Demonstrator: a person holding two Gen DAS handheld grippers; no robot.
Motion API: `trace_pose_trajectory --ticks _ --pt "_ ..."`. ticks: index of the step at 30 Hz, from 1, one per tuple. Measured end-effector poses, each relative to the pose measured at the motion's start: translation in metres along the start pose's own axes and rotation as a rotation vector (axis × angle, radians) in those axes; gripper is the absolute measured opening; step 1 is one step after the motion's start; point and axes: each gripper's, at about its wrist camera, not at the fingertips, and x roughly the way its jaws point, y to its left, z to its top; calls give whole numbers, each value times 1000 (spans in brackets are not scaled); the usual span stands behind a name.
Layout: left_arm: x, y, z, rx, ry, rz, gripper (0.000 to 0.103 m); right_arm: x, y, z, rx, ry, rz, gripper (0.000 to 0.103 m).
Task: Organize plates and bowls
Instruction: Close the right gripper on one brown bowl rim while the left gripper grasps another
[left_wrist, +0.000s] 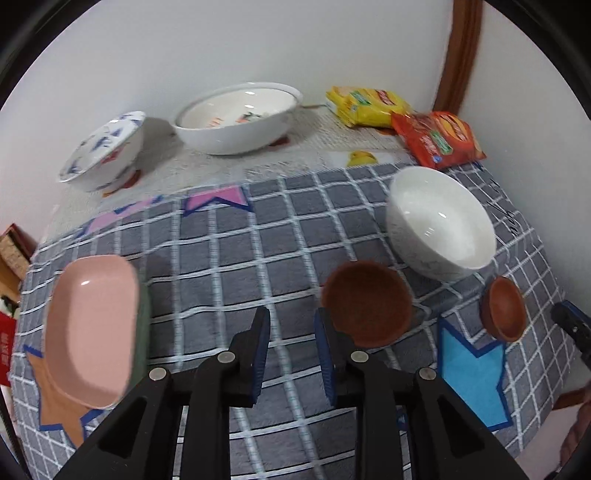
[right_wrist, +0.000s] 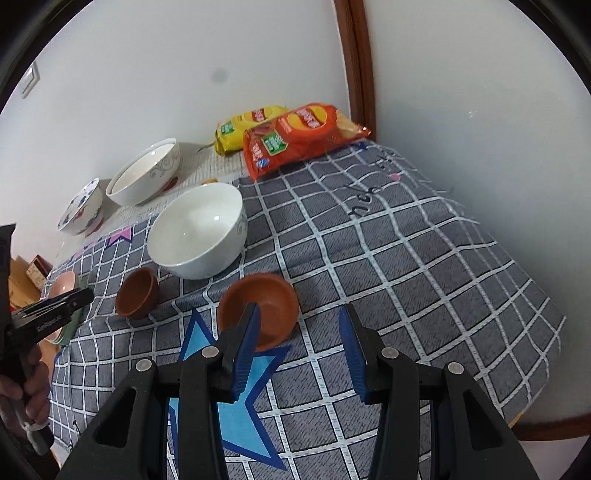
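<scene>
Both wrist views angled steeply down, close over the checked tablecloth (left_wrist: 258, 258); seemingly sharing white bowl (right_wrist: 197, 230), brown bowls

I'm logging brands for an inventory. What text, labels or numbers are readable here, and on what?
None reads clearly.
Red chip bag: logo and green label blurred.
Yellow chip bag: likewise blurred.
Tablecloth: dark cursive stitching, illegible.
Left gripper: side print too small.

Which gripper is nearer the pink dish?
Left. The left gripper hovers just beside the pink dish; the right gripper is farther off, by a brown bowl.
</scene>
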Motion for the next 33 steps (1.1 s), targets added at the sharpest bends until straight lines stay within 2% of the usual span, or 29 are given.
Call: trace_pose_trajectory --ticks 5,8,12,15,28,33 --pt "14 -10 6 -13 36 -27 24 16 1 0 1 32 15 44" --pt "23 -12 8 -18 54 -17 24 23 1 -2 2 33 27 44" --pt "31 -12 11 -34 65 -29 36 34 1 -1 2 38 12 44" --pt "36 -14 13 -27 62 -14 37 42 3 -1 -9 50 12 44" --pt "62 -20 15 -17 86 -45 37 65 -4 0 24 69 30 44" --pt "64 -20 16 -25 78 -72 32 72 -2 -1 14 75 29 34"
